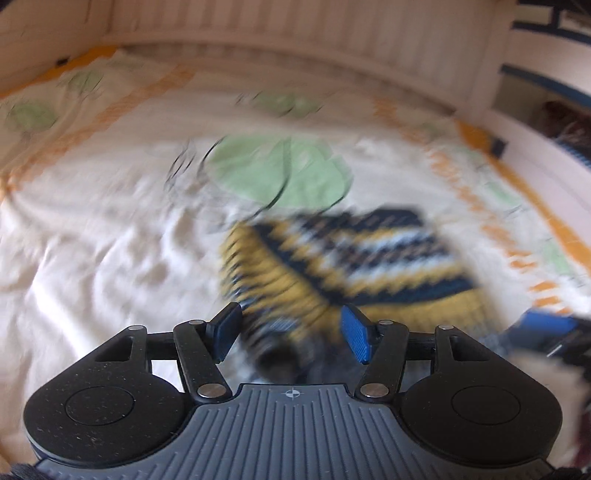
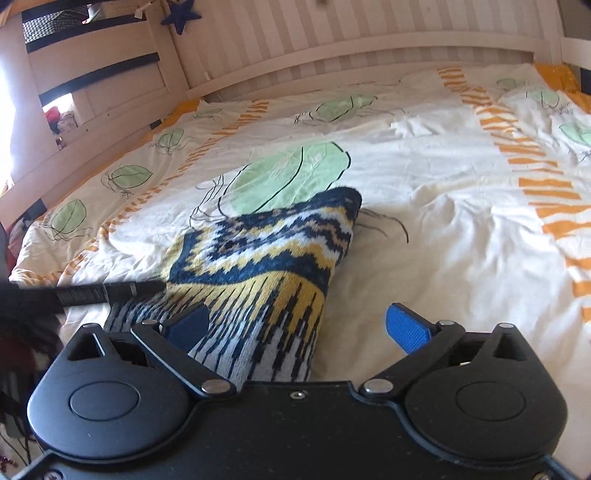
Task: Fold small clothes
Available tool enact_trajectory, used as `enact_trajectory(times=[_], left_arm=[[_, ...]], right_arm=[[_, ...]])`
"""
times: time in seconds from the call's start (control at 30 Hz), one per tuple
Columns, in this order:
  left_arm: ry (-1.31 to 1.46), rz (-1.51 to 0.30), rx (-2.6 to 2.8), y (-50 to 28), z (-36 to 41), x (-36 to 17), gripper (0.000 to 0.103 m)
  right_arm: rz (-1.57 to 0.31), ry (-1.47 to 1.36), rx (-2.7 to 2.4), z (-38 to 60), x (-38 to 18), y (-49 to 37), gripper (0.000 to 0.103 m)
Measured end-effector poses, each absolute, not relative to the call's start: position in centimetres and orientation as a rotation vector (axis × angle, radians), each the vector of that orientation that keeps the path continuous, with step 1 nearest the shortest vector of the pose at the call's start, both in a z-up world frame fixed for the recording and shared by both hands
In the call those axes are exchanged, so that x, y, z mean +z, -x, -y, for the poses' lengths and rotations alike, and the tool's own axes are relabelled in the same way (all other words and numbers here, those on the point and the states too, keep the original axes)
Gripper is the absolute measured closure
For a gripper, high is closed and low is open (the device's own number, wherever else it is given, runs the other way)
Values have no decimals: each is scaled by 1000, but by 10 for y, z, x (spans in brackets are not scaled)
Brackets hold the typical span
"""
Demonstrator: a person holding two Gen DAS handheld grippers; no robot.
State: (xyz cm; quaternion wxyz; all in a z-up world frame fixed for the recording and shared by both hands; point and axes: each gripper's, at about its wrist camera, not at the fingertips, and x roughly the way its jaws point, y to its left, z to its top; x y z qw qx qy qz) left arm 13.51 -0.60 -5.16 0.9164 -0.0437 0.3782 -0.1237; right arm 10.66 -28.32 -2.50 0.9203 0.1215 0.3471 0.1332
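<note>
A folded knitted garment [image 2: 258, 266] lies on the bed [image 2: 443, 229], long axis running away from the released right gripper [image 2: 299, 325] and left gripper [image 1: 293, 332], bare sheet beyond both jaws.

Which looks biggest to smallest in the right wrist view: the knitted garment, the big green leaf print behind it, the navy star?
1. knitted garment, though nearest the camera
2. green leaf print
3. navy star, farthest away
</note>
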Motion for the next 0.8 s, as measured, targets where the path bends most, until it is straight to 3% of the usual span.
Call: enact_trajectory(times=[0.3,0.57,0.8], left_arm=[[185,-791,-257,-126,-13,-61,38],[233,-794,-247,-127,-18,-68,34],[227,-777,-237,-120,-18,-63,34]], right_arm=[[-701,-218,195,283,-34,-153,1],[-797,-141,146,276,-78,-184,1],[-785,-161,160,281,-70,-178,1]])
